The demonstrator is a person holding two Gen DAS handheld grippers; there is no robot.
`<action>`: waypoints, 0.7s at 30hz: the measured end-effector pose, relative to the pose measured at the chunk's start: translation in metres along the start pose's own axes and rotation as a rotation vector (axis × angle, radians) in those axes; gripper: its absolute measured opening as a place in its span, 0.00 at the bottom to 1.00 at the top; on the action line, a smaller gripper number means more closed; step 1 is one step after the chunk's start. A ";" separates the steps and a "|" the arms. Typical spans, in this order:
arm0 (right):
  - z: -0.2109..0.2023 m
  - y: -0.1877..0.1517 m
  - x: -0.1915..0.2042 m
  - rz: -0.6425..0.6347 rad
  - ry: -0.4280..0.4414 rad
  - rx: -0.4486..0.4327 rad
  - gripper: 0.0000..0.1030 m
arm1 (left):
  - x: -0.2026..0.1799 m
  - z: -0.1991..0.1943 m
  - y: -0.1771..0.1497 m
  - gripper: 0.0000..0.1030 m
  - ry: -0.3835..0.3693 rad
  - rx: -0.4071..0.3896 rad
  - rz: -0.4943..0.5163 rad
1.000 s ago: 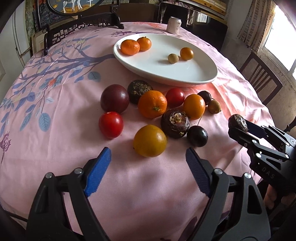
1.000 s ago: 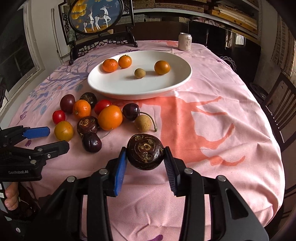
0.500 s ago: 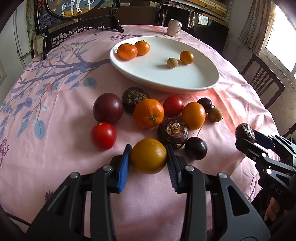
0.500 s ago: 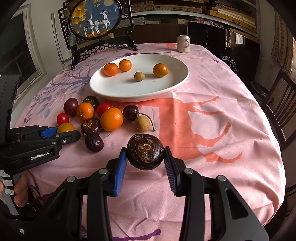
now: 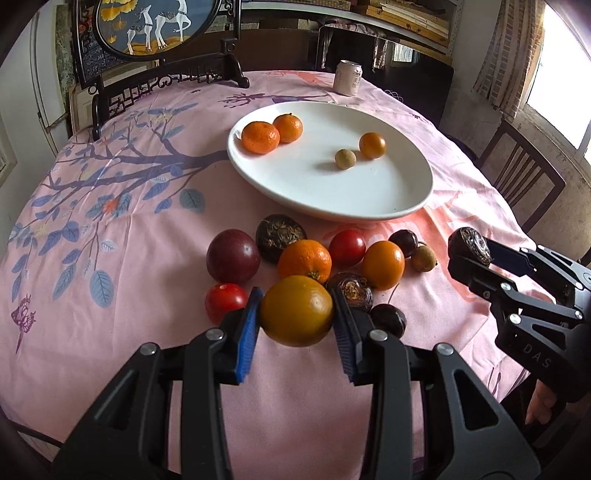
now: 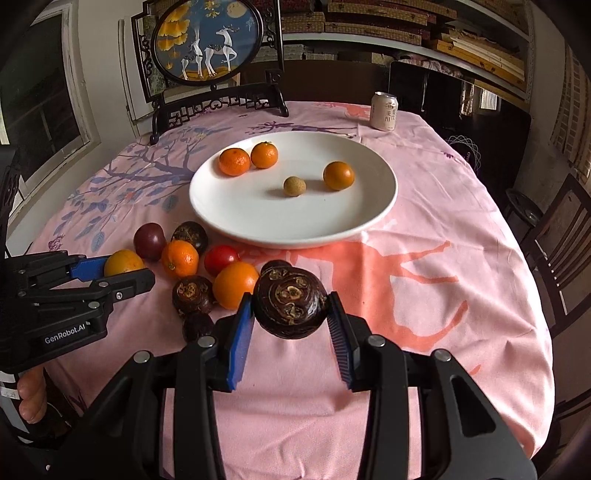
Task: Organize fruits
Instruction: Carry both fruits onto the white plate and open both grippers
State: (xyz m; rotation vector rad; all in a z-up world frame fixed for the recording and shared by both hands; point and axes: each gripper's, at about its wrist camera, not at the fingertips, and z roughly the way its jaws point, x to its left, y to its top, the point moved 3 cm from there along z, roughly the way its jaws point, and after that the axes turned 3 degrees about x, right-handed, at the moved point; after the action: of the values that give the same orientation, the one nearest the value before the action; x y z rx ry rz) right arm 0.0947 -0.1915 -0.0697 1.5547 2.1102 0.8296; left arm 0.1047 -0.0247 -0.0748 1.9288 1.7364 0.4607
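My left gripper (image 5: pixel 295 332) is shut on a yellow-orange citrus fruit (image 5: pixel 296 310) and holds it above the pink cloth, in front of the fruit cluster. My right gripper (image 6: pixel 291 332) is shut on a dark brown water chestnut (image 6: pixel 290 308), lifted above the cloth. The white plate (image 5: pixel 388 199) holds two mandarins (image 5: pixel 260 137), a small orange (image 5: pixel 372 145) and a longan (image 5: pixel 345 159). Several fruits lie before the plate: a purple passion fruit (image 5: pixel 232 256), an orange (image 5: pixel 304 260), tomatoes (image 5: pixel 225 301), dark chestnuts (image 5: pixel 280 232).
A drink can (image 5: pixel 347 78) stands at the table's far side, beside a framed deer picture on a dark stand (image 5: pixel 155 26). Wooden chairs (image 5: pixel 524 177) stand to the right of the table. The right gripper also shows in the left wrist view (image 5: pixel 476 251).
My left gripper closed on the yellow-orange citrus and lifted it off the cloth. My right gripper kept hold of the water chestnut and rose slightly toward the plate.
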 end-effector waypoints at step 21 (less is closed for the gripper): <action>0.152 0.164 -0.043 -0.038 -0.005 0.132 0.39 | 0.005 0.145 0.232 0.37 -0.007 0.166 -0.052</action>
State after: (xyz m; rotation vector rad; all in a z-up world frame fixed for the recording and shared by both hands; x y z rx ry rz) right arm 0.3207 -0.1628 -0.0767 1.5738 2.2235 0.6854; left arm 0.3767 -0.0538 -0.0613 1.9895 1.8675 0.2991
